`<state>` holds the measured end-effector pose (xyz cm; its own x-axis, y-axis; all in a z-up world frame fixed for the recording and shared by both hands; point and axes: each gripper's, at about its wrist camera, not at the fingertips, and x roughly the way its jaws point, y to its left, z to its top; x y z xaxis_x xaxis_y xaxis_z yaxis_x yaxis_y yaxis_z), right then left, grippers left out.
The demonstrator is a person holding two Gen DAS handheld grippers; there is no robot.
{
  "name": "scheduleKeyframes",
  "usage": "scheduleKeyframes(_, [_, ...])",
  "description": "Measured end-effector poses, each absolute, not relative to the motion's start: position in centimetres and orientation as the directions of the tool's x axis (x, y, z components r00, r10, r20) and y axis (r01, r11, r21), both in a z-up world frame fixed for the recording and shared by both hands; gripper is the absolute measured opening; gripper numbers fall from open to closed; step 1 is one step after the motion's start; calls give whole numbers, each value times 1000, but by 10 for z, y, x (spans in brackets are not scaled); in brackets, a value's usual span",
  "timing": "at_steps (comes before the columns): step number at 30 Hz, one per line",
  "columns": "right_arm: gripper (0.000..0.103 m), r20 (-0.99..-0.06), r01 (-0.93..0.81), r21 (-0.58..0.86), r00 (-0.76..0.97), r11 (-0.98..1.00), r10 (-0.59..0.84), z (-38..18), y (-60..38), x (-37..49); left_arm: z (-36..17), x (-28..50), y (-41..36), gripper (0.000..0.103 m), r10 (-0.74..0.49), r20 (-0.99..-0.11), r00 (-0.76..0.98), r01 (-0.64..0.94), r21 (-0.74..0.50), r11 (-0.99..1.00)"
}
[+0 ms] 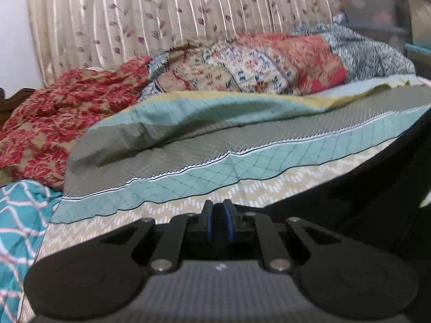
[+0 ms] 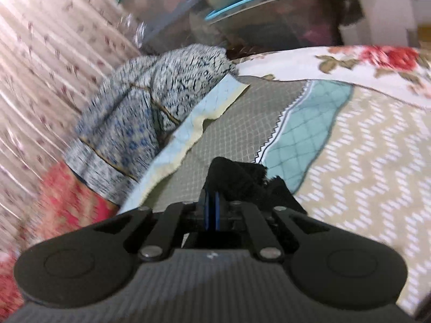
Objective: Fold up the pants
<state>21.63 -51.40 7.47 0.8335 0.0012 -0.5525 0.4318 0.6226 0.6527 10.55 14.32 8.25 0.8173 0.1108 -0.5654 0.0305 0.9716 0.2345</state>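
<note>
The left gripper [image 1: 218,210] is sitting low in the view, its blue pads pressed close together — whether cloth is caught between them cannot be told. Dark fabric, the pants [image 1: 363,188], is sweeping across the right side, draping over the bed [image 1: 188,196] (beige, teal and grey bands on its cover). Beyond, a heap of patterned clothes [image 1: 215,67] is lying against a floral curtain [image 1: 161,13].

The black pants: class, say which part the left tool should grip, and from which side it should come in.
Judging by the left wrist view, the black pants lie as a dark band to the right of the left tool, whose fingers are closed and seem empty. It should open, come from the left, and pinch the nearest thin edge where it meets the bedspread.
</note>
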Motion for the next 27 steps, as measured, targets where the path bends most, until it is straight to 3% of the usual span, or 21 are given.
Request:
scheduleKeyframes(10, [7, -440, 325, 734, 897, 596, 53, 96, -549, 63, 113, -6, 156, 3, 107, -514, 851, -66, 98, 993])
scheduleKeyframes(16, [7, -462, 395, 726, 887, 563, -26, 63, -572, -32, 101, -49, 161, 4, 90, -574, 814, -80, 44, 996])
scheduleKeyframes(18, [8, -532, 463, 706, 846, 537, -30, 41, -575, -37, 103, -36, 169, 8, 71, -619, 783, -106, -20, 994])
scheduleKeyframes(20, [8, -572, 497, 701, 820, 512, -15, 21, -570, -37, 108, -17, 179, 35, 40, -659, 751, -157, -119, 980])
scheduleKeyframes(22, [8, -591, 512, 676, 806, 531, -25, 13, -561, -30, 117, 9, 190, 51, -8, -674, 739, -182, -211, 960])
scheduleKeyframes(27, [8, -606, 540, 698, 796, 470, -15, -7, -561, -23, 123, 96, 211, 56, -75, -756, 651, -290, -339, 895])
